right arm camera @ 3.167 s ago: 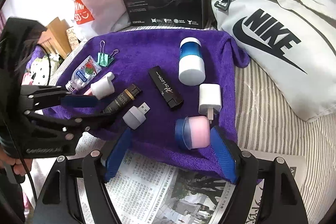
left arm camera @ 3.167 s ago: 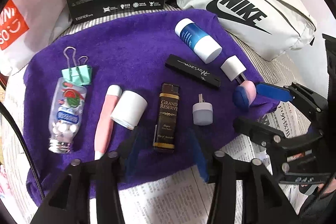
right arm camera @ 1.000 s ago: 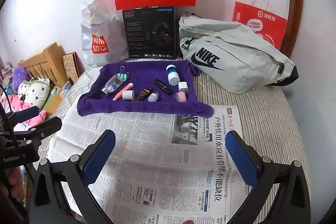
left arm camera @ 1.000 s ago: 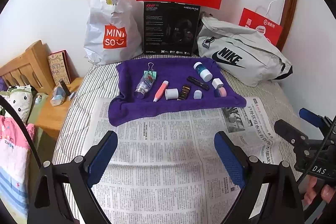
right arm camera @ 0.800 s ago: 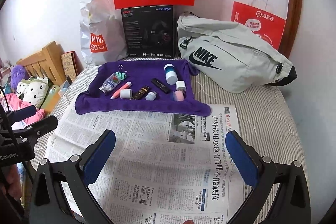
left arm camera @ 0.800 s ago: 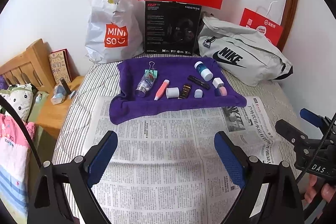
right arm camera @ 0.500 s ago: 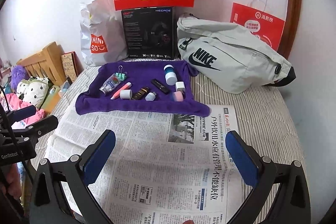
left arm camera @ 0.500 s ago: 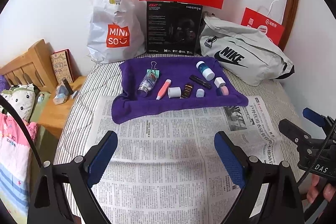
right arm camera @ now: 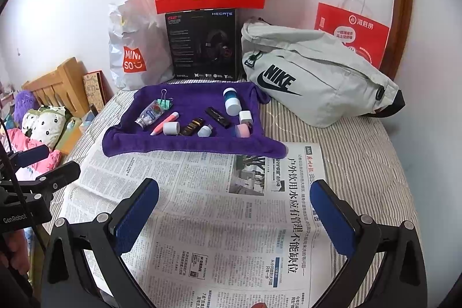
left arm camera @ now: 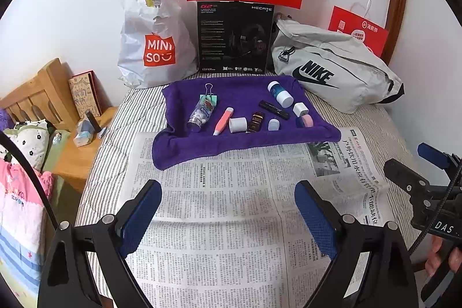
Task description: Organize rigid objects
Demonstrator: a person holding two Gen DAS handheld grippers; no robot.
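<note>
- Left wrist view: the left gripper (left arm camera: 228, 204) hangs over the newspaper (left arm camera: 231, 221) with its jaws wide apart and nothing between them. Beyond the paper lies the purple towel (left arm camera: 184, 146), bearing a candy bottle (left arm camera: 200, 116), a green binder clip (left arm camera: 209, 97), a pink pen (left arm camera: 223, 120), a white cap (left arm camera: 238, 124), a dark lighter (left arm camera: 255, 121), a black stick (left arm camera: 273, 109), and a blue-and-white jar (left arm camera: 279, 93).
- The right gripper (left arm camera: 415, 160) shows at the right edge, well apart from the towel.
- Right wrist view: the right gripper (right arm camera: 234, 201) also has its jaws spread, empty, above the newspaper (right arm camera: 216, 221). The towel (right arm camera: 184, 146) sits farther back, a grey Nike bag (right arm camera: 311, 80) beside it.
</note>
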